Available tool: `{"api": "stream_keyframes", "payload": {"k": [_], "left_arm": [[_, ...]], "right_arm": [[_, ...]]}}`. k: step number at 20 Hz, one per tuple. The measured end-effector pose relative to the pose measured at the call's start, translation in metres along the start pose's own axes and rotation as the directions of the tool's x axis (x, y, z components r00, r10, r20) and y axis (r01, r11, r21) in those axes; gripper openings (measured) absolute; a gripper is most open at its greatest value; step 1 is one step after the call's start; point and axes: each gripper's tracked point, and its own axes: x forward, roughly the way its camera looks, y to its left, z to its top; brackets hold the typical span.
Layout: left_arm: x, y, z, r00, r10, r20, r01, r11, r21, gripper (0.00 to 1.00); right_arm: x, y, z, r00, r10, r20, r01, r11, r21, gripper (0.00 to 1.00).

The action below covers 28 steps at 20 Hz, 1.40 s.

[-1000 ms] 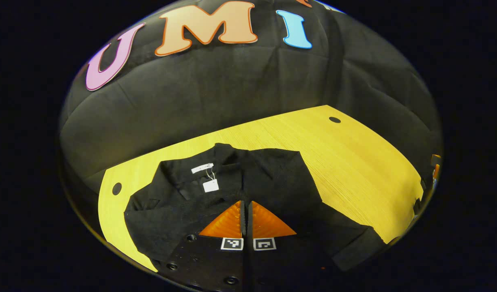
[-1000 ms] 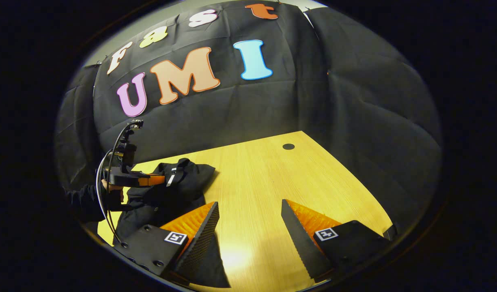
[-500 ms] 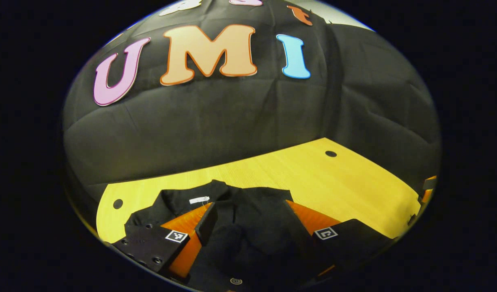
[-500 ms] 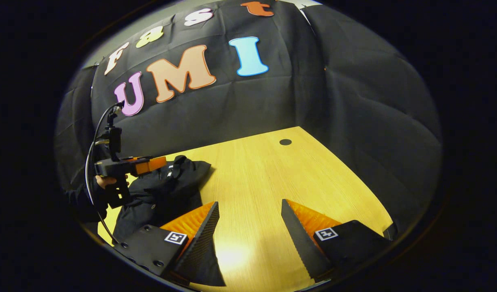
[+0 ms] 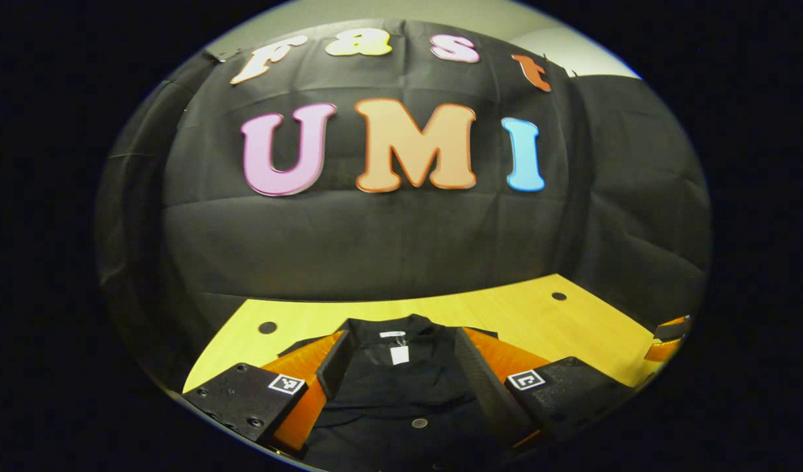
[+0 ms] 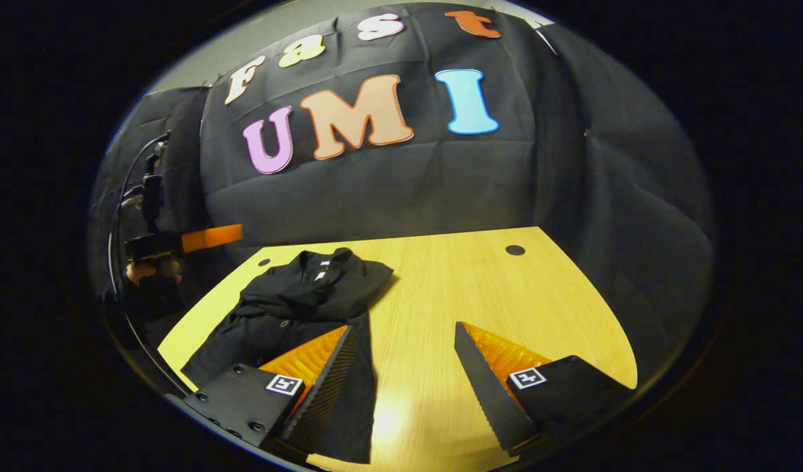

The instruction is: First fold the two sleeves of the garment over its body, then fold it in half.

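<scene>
I see the garment (image 6: 290,308) lying on the table (image 6: 480,288), a fold across its upper body. My left gripper (image 5: 396,367) hangs above it, fingers wide; my right gripper (image 6: 401,380) is wide beside it.

Neck label, black garment (image 5: 401,387): white tag (image 5: 399,354), too small to read.
Gripper markers: square patterns, no readable text.

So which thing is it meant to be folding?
Look at the yellow wooden table in front of the black cloth wall. On its left side lies a black garment, the only cloth on the table, with a small white tag at its collar.
</scene>
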Motion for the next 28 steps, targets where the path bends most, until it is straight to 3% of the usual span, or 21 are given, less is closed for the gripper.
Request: {"api": "stream_keyframes", "payload": {"k": [1, 2, 4, 6, 7, 11, 14, 17, 21, 22, 23, 24, 25, 26, 28], "left_arm": [[-0.020, 0.015, -0.005, 1.000, 0.026, -0.001, -0.026, 1.000, 0.002, 0.96], [-0.038, 0.034, -0.012, 0.999, 0.054, -0.003, -0.054, 0.999, 0.009, 1.00], [-0.079, 0.063, -0.035, 0.995, 0.092, -0.045, -0.091, 0.995, 0.027, 0.96], [-0.119, 0.087, -0.060, 0.990, 0.112, -0.083, -0.109, 0.993, 0.035, 1.00], [-0.136, 0.099, -0.074, 0.986, 0.126, -0.105, -0.124, 0.992, 0.028, 0.96], [-0.190, 0.122, -0.152, 0.966, 0.121, -0.227, -0.131, 0.991, -0.026, 0.96], [-0.213, 0.128, -0.217, 0.936, 0.114, -0.333, -0.125, 0.992, -0.010, 0.96], [-0.225, 0.130, -0.271, 0.889, 0.115, -0.444, -0.132, 0.991, -0.007, 0.97], [-0.221, 0.129, -0.297, 0.856, 0.101, -0.507, -0.146, 0.988, -0.050, 0.98], [-0.222, 0.128, -0.303, 0.847, 0.100, -0.522, -0.144, 0.989, -0.045, 0.98], [-0.217, 0.126, -0.296, 0.868, 0.094, -0.487, -0.126, 0.991, -0.033, 1.00], [-0.218, 0.124, -0.298, 0.868, 0.090, -0.489, -0.116, 0.993, -0.024, 0.99], [-0.218, 0.124, -0.295, 0.879, 0.088, -0.469, -0.111, 0.994, -0.023, 0.95], [-0.214, 0.125, -0.297, 0.884, 0.087, -0.459, -0.110, 0.994, -0.023, 0.96], [-0.215, 0.125, -0.297, 0.894, 0.087, -0.439, -0.109, 0.994, -0.025, 0.97]], "right_arm": [[-0.002, 0.010, 0.003, 1.000, 0.006, 0.013, -0.006, 1.000, -0.006, 0.98], [-0.005, 0.017, 0.004, 1.000, 0.004, 0.025, -0.004, 1.000, -0.009, 0.98], [-0.009, 0.035, -0.005, 1.000, 0.005, 0.016, -0.005, 1.000, 0.000, 0.98], [-0.015, 0.055, -0.017, 1.000, 0.005, 0.011, -0.005, 1.000, 0.015, 0.99], [-0.019, 0.062, -0.024, 1.000, -0.002, 0.012, 0.002, 1.000, 0.019, 0.98], [-0.031, 0.072, -0.068, 0.997, -0.074, -0.016, 0.075, 0.997, 0.010, 0.98], [-0.031, 0.065, -0.120, 0.987, -0.131, -0.093, 0.132, 0.991, 0.002, 0.98], [-0.030, 0.062, -0.164, 0.972, -0.153, -0.177, 0.157, 0.988, 0.010, 0.98], [-0.017, 0.062, -0.202, 0.953, -0.156, -0.261, 0.156, 0.987, -0.021, 0.94], [-0.014, 0.061, -0.212, 0.944, -0.160, -0.288, 0.158, 0.987, -0.031, 0.99], [-0.013, 0.060, -0.221, 0.937, -0.163, -0.307, 0.159, 0.986, -0.040, 0.99], [-0.015, 0.058, -0.228, 0.927, -0.173, -0.334, 0.163, 0.985, -0.057, 0.94], [-0.014, 0.058, -0.223, 0.936, -0.179, -0.303, 0.168, 0.984, -0.062, 0.94], [-0.014, 0.059, -0.224, 0.934, -0.178, -0.309, 0.169, 0.984, -0.059, 1.00], [-0.016, 0.062, -0.226, 0.938, -0.164, -0.306, 0.152, 0.986, -0.062, 1.00]]}}
